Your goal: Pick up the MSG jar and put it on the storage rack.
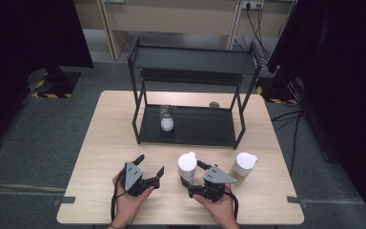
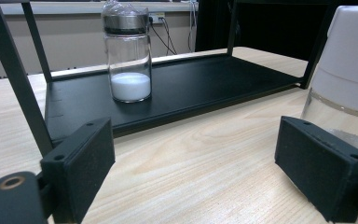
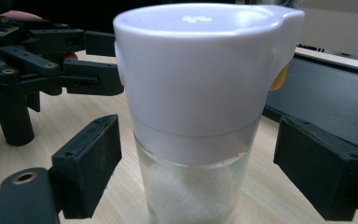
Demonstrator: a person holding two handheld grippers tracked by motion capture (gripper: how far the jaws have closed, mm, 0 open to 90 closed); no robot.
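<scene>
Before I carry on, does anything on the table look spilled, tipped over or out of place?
Nothing stands out. Both white-lidded jars stand upright on the table, and the glass jar of white powder stands upright on the rack's lower shelf. No spill shows. The right gripper has one jar between its jaws.

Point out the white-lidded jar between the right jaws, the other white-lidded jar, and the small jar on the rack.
Near jar [image 3: 200,79], right gripper view, white lid.
Second jar [image 1: 245,161], high view, lid top.
Rack jar [image 2: 129,86], left gripper view, white powder.

A light wooden table carries a black two-tier rack and two white-capped jars.
</scene>
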